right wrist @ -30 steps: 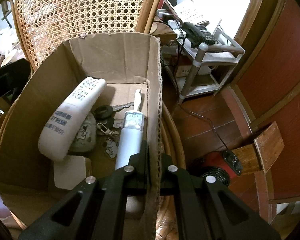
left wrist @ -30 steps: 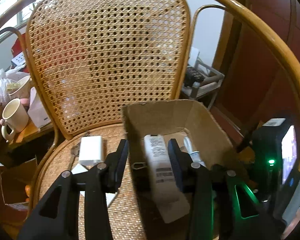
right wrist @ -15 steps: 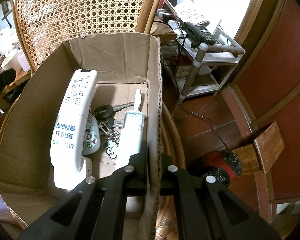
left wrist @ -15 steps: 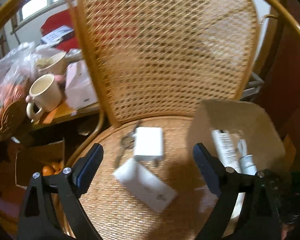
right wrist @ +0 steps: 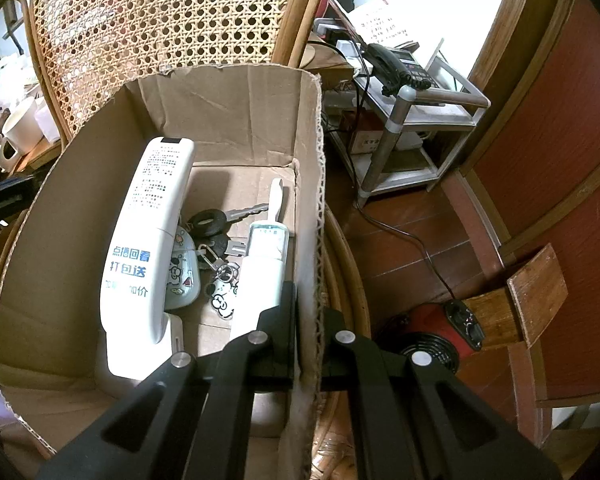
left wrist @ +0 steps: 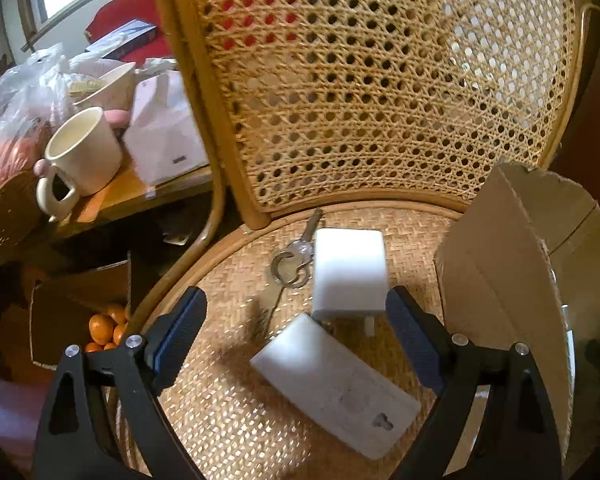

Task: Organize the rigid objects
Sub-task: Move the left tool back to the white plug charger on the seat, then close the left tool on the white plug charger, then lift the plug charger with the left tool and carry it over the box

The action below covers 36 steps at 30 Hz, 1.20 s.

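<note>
Three loose pieces lie on the woven rattan chair seat (left wrist: 228,412), and the left gripper (left wrist: 296,336) hangs right over them, jaws spread wide after just opening, nothing between the pads. Nearest in line is the flat white rectangular plastic box (left wrist: 334,386): it sits low in the gap between the fingers, but its long axis runs diagonally, from upper left down to lower right, skewed against the line across the pads. By my reading, a grip across its narrow width calls for a roll of the wrist, or else the jaws would meet it corner to corner. Just beyond it, touching or very nearly so, stands the white cube-shaped plug charger (left wrist: 349,271), prongs pointing back toward the gripper, squarer to the jaws and closer to the right-hand finger. Beside the charger's left edge lies the small metal key on a ring (left wrist: 296,258), flat on the weave.

Over to the right, the brown cardboard box (right wrist: 228,120) already holds the long white remote control (right wrist: 148,240), the bunch of black-headed keys (right wrist: 212,232) and the slim white tube (right wrist: 262,272). The right gripper (right wrist: 308,344) is pinched tight on the box's side wall, steadying it. So the left hand is clearly the nearer one for the pick-up.
</note>
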Available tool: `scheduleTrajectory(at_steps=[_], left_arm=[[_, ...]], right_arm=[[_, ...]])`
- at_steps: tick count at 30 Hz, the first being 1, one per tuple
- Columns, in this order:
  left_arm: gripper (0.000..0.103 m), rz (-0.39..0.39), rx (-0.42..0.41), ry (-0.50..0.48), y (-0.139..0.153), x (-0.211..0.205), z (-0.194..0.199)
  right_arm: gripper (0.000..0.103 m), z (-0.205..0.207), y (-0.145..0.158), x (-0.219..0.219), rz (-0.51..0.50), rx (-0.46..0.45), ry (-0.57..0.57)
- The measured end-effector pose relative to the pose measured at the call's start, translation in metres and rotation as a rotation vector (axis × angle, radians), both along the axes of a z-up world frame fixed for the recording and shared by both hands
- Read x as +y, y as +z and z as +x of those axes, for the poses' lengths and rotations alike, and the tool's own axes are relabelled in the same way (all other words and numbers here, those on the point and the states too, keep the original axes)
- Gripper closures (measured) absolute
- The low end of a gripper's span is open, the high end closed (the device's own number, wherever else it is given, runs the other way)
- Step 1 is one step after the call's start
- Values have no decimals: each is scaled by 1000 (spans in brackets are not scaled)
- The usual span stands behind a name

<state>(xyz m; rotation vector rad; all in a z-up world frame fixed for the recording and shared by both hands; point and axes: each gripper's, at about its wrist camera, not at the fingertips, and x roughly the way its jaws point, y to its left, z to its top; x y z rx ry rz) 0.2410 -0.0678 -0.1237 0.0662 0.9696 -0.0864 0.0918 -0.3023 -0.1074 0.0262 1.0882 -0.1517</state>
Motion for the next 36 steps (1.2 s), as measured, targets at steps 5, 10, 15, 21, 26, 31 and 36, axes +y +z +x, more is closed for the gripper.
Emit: scheduleTrajectory(at_steps=[5,10,15,21,26,31,36], left_arm=[[13,-25,14,-42,-13,-9,10],[13,-29,48,-19,-29,-9,19],[27,-17,31,-68,-36,-17,23],[49,6,42,-110,-45,-41,21],[52,28,47,-101,-57,-53,21],[52,28,54,-104,-58,-52,24],[52,32,61,-114,-49,-51,27]], right_arm=[[97,-1,0,1,-10,0,7],[97,-1,0,1,-15,1,10],[96,0,0,1,-15,1,10],[96,0,0,1,-15,1,10],[96,0,0,1,-16,1,11],[96,0,0,1,-17,1,11],[96,0,0,1,-16,1,10]])
